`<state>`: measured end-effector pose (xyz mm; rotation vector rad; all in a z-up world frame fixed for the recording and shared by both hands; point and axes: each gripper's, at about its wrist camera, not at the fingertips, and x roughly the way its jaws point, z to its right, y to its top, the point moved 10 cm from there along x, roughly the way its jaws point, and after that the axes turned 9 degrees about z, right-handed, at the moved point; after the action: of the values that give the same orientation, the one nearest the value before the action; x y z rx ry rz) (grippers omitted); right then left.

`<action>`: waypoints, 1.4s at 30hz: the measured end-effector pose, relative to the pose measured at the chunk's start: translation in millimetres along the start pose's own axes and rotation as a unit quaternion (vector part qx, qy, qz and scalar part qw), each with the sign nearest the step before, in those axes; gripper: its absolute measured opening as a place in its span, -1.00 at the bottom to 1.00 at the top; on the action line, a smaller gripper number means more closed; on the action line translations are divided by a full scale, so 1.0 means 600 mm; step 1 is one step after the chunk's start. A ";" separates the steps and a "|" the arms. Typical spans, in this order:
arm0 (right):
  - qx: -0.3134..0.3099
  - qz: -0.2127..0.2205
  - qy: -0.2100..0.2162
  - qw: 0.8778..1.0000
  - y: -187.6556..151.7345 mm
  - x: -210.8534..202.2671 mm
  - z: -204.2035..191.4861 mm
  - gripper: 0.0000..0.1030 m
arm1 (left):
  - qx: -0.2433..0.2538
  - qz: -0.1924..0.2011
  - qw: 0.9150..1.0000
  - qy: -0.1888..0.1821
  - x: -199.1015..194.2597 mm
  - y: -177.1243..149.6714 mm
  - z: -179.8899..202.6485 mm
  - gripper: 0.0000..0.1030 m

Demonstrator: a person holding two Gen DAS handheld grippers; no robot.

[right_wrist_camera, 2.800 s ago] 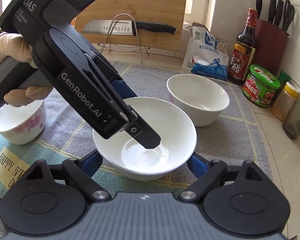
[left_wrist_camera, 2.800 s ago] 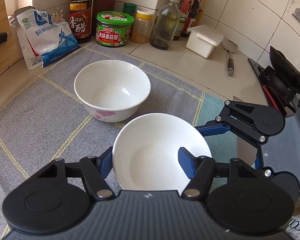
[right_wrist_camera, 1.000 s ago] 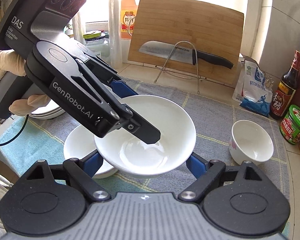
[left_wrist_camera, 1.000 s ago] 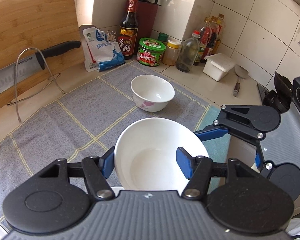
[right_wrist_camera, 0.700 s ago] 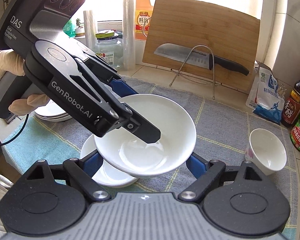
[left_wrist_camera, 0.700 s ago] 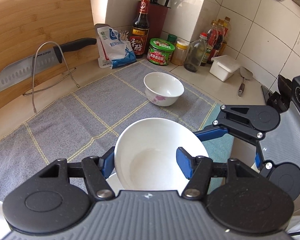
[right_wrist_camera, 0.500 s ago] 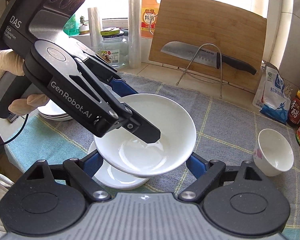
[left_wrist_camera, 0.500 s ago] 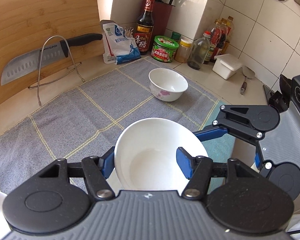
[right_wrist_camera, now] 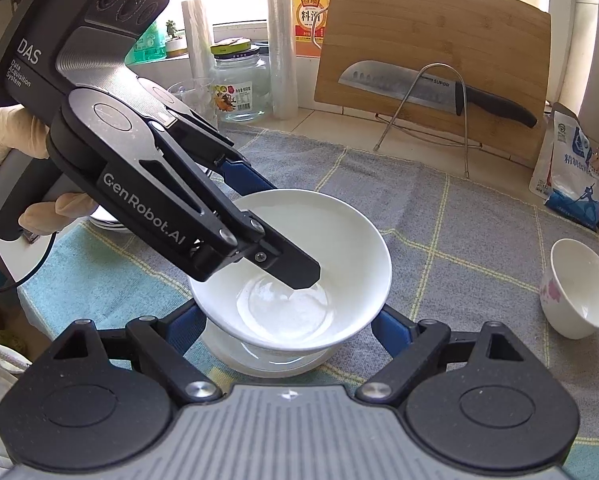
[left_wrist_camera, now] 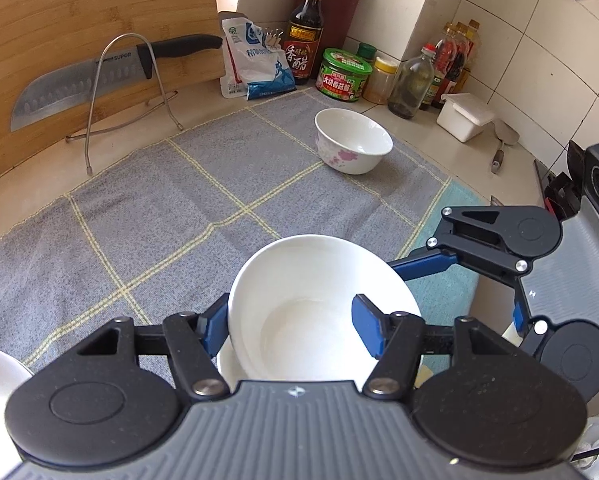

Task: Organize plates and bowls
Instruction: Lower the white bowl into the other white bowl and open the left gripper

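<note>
Kitchen counter cloth [left_wrist_camera: 171, 216]: your left gripper [left_wrist_camera: 289, 322] pinches a white bowl [right_wrist_camera: 299, 272] above another bowl [right_wrist_camera: 267, 354]; right gripper [right_wrist_camera: 287, 328] spread wide; flowered bowl [left_wrist_camera: 353, 140] remains unstacked.

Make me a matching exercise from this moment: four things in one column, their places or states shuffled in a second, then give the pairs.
Things:
1. plain white bowl
2. flowered bowl
3. knife
4. green-lidded jar

States:
A. on a wire stand by the cutting board
B. among bottles near the wall
C. alone on the grey cloth
D. gripped at its rim by the left gripper

Pairs: 1-D, 2-C, 3-A, 4-B
</note>
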<state>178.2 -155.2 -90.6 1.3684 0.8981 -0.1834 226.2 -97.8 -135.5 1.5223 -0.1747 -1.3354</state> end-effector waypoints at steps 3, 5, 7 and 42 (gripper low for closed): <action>0.001 -0.003 0.003 1.000 -0.002 0.004 -0.003 0.79 | 0.000 -0.003 1.000 0.000 0.002 -0.006 -0.002 0.21; 0.002 -0.006 0.005 1.000 -0.005 0.006 -0.004 0.79 | -0.001 -0.007 1.000 0.000 0.004 -0.010 -0.004 0.21; 0.002 -0.009 0.007 1.000 -0.007 0.008 -0.006 0.79 | -0.001 -0.010 1.000 0.001 0.005 -0.014 -0.005 0.21; 0.005 0.007 0.004 1.000 -0.003 0.002 0.000 1.00 | 0.008 0.012 0.999 0.031 -0.016 -0.025 -0.035 0.36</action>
<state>177.7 -155.1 -93.0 1.3859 0.8944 -0.1723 232.0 -72.6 -144.4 1.5684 -0.1626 -1.2687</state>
